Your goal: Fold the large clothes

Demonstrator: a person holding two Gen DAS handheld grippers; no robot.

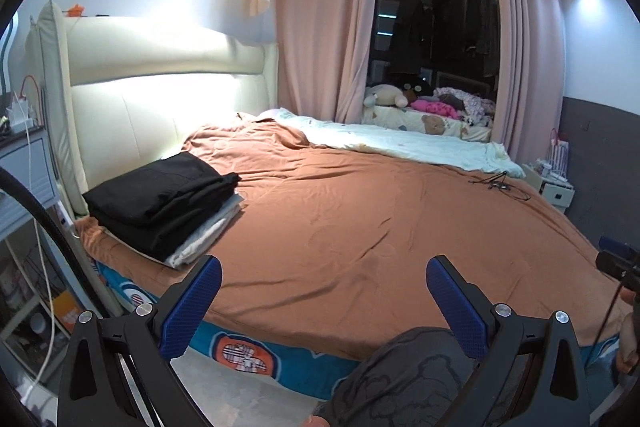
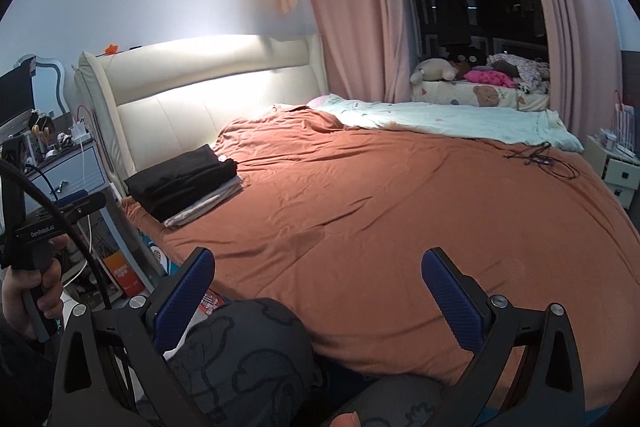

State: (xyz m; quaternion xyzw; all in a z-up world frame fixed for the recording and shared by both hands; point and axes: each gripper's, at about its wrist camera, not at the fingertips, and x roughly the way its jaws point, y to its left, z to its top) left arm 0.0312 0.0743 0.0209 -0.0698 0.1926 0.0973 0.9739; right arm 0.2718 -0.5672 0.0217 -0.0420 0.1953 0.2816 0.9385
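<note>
One stack of folded clothes (image 1: 164, 205) sits at the left, near corner of the bed (image 1: 360, 211), just in front of the cream headboard (image 1: 160, 99): black garments on top, pale grey or white ones beneath. How many pieces the stack holds is hard to make out; at least two dark layers and two light ones show.

Both tools are spread wide over the near edge of the brown cover. The left hand-held gripper (image 1: 324, 293) is released, its two blue pads apart and touching nothing. The right hand-held gripper (image 2: 318, 285) is released too, empty between its pads.

A grey-patterned knee (image 2: 248, 347) fills the bottom, partly hidden behind the fingers. One pale blanket (image 1: 400, 143) lies along the far side, and two pink curtains (image 1: 320, 27) frame a dark window.
</note>
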